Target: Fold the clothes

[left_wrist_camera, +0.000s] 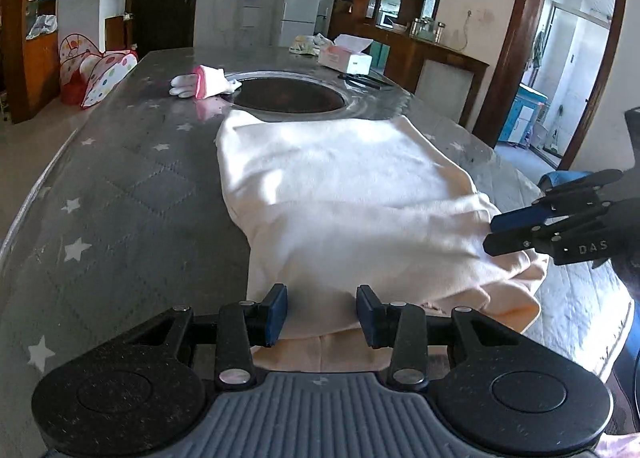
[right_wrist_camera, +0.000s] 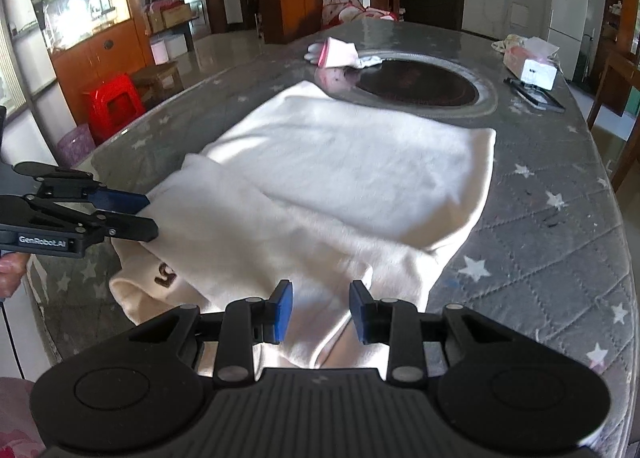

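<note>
Here, one cream garment [left_wrist_camera: 352,194], two open grippers [left_wrist_camera: 322,314].

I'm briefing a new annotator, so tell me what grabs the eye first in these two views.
A big cream garment lies spread over the grey star-patterned table cover, its near edge rumpled, with a brown mark by that edge. Beyond it sits a round dark inset in the tabletop, with a white glove beside its rim. Both hand-held grippers, left and right, hover open at the near hem.

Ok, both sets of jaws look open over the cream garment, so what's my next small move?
Probably lower the left gripper and right gripper onto the cream fleece garment's near edge and close; both are open, hold nothing, and that edge lies bunched at the grey star-print table cover's rim.
</note>
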`<state>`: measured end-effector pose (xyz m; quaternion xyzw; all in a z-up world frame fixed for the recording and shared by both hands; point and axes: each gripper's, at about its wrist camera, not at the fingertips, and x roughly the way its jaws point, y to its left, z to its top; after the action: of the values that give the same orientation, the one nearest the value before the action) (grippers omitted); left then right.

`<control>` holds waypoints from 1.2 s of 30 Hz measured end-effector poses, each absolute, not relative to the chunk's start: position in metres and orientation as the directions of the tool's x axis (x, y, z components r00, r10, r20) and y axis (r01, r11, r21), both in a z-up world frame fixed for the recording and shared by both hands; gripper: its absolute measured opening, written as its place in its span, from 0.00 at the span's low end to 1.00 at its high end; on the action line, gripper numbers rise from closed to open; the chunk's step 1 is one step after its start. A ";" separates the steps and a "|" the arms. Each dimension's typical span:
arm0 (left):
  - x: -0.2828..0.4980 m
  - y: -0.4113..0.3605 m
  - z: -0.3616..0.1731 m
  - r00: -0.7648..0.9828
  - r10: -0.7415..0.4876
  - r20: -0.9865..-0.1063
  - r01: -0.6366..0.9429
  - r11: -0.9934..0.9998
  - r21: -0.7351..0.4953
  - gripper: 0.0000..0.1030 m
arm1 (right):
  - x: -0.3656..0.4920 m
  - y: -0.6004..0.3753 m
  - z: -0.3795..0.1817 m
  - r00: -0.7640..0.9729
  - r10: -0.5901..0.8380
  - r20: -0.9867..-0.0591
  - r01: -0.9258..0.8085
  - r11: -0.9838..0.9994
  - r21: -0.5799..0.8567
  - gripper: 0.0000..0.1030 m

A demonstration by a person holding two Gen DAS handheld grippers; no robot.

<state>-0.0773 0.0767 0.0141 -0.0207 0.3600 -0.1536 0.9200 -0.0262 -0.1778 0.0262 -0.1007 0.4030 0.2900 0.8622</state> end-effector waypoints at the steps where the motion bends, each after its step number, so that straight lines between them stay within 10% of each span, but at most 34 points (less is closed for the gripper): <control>1: -0.077 0.077 0.016 0.692 -0.299 -0.657 0.272 0.951 -0.147 0.41 | -0.026 -0.178 0.027 0.507 0.418 -0.753 -0.581 0.812 0.059 0.30; 18: -0.018 0.070 0.024 0.704 -0.313 -0.637 0.257 0.949 -0.182 0.38 | -0.008 -0.186 0.027 0.538 0.390 -0.748 -0.530 0.846 0.060 0.29; 29: -0.022 0.081 0.015 0.713 -0.293 -0.637 0.225 0.956 -0.188 0.38 | -0.010 -0.183 0.037 0.585 0.383 -0.715 -0.543 0.840 0.006 0.03; 36: -0.024 0.087 0.013 0.718 -0.276 -0.639 0.197 0.961 -0.194 0.38 | 0.001 -0.189 0.038 0.584 0.378 -0.718 -0.520 0.854 0.027 0.08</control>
<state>-0.0240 0.0870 0.0132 -0.0562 0.3532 -0.1278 0.9251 0.0011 -0.1887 0.0377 -0.0935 0.3789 0.2535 0.8851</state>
